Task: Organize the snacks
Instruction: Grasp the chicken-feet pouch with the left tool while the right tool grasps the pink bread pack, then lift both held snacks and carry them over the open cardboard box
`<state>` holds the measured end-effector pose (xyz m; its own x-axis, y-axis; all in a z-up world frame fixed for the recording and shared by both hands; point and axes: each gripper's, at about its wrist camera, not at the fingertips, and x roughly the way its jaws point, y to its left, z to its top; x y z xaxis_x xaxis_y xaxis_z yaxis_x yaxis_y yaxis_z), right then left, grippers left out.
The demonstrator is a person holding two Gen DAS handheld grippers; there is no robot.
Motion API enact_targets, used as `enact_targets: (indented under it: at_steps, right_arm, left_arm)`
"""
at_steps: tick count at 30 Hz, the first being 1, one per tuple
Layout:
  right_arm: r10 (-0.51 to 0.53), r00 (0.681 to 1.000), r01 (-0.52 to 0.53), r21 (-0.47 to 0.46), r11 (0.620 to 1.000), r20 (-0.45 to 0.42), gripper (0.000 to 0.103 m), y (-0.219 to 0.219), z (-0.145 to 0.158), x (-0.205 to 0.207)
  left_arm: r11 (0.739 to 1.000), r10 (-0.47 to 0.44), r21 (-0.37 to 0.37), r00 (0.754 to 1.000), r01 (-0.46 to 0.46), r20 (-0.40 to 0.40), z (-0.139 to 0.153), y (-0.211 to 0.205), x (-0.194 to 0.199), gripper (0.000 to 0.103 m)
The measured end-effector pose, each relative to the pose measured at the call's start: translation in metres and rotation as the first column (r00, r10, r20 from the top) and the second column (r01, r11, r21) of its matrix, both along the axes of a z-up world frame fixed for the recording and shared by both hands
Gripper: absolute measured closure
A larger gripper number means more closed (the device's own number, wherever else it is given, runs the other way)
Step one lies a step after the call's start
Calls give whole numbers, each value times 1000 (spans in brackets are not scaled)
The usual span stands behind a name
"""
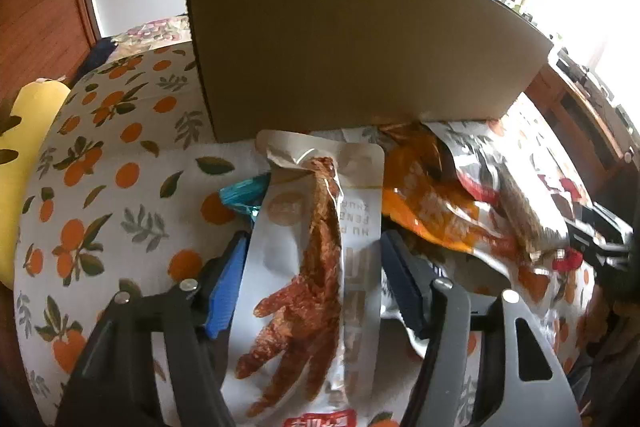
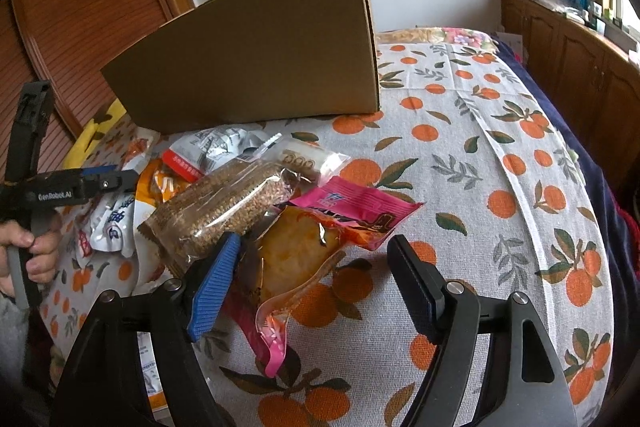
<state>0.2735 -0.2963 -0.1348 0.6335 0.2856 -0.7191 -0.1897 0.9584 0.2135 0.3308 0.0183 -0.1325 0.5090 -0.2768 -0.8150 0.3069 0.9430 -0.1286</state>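
Observation:
A tall brown cardboard box point(image 1: 352, 35) stands on the orange-print cloth; it also shows in the right wrist view point(image 2: 256, 59). My left gripper point(image 1: 312, 279) is shut on a white chicken-feet snack pack point(image 1: 316, 259), held in front of the box above the pile. My right gripper point(image 2: 316, 275) is open, its jaws around the edge of a pink and clear snack pack point(image 2: 316, 239) lying on the cloth. A clear pack with a brown corn cob point(image 2: 224, 203) lies just left of it. The left gripper shows at the left of the right wrist view point(image 2: 108, 179).
Several more snack packs lie in a pile before the box: an orange pack point(image 1: 432, 203), white packs point(image 2: 216, 147), a teal wrapper point(image 1: 244, 195). A yellow cushion point(image 1: 24, 155) lies at the left. Wooden cabinets point(image 2: 576, 67) stand at the right.

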Motion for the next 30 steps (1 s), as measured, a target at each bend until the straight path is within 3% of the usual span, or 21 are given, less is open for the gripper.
enact_targets:
  at_steps: [11, 13, 23, 26, 30]
  right_arm:
    - [2, 1000, -2, -2, 1000, -1, 24, 1, 0, 1]
    - [0, 1000, 0, -4, 1000, 0, 24, 1, -1, 0]
    - [-4, 999, 3, -24, 1000, -46, 22, 2, 1, 8]
    - [58, 997, -58, 2, 998, -58, 48, 6, 6, 7]
    - [62, 997, -64, -55, 996, -44, 59, 11, 11, -2]
  left_arm:
    - [999, 44, 25, 990, -47, 136, 18, 15, -41, 54]
    - [999, 36, 19, 990, -39, 140, 19, 15, -46, 59]
    - [998, 29, 41, 983, -37, 179, 17, 11, -63, 64]
    - [999, 19, 30, 979, -25, 202, 23, 9, -71, 64]
    - [1000, 25, 3, 974, -26, 225, 31, 12, -77, 64]
